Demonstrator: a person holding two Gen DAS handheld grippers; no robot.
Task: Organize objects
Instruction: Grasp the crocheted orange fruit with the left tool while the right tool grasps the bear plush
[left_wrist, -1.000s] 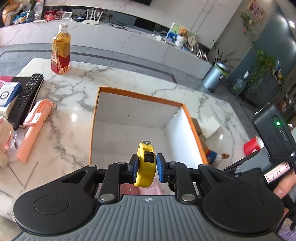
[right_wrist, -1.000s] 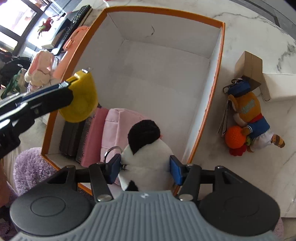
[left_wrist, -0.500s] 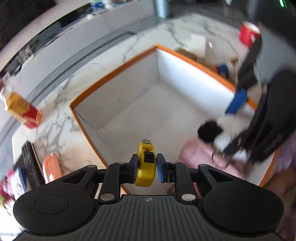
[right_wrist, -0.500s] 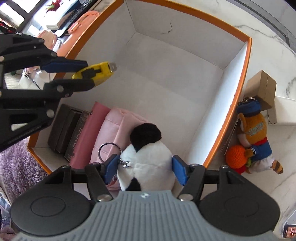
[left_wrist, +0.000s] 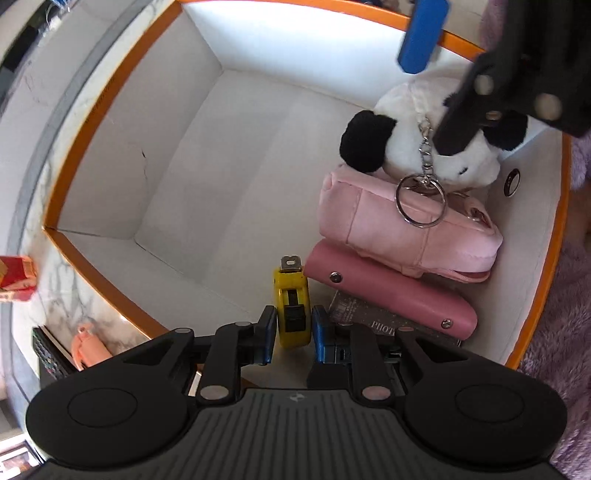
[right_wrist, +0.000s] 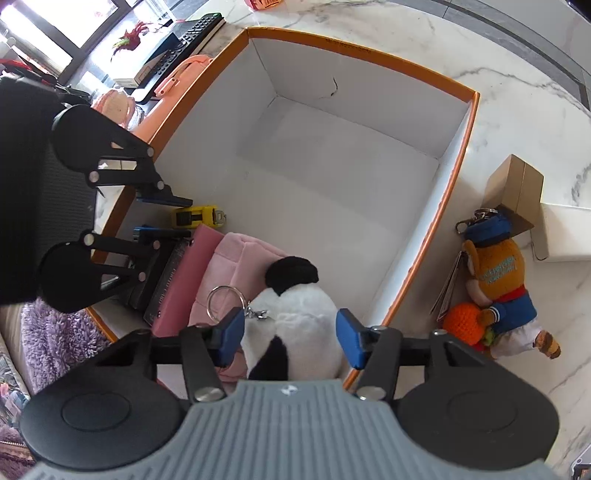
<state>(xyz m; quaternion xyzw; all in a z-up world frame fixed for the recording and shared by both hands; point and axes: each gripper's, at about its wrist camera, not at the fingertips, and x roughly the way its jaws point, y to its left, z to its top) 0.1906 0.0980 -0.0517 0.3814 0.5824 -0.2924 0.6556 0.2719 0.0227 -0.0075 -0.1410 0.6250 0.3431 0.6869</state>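
Only one word fragment reads clearly: "PHOT", in pale capitals on the dark album (left_wrist: 373, 317) at five o'clock in the left wrist view. The doll (right_wrist: 496, 273) at three o'clock in the right wrist view carries teal lettering too small to read.

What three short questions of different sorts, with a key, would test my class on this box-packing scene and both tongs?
1. True or false: the left tongs grip the yellow tape measure inside the orange-rimmed box.
2. Which thing sits between the pads of the right tongs? A) the panda plush B) the pink pouch C) the remote control
3. Fill in: the bear doll in blue trousers lies ______ the box, on the marble table.

Key
1. True; the tape measure is down beside the pink wallet.
2. A
3. outside
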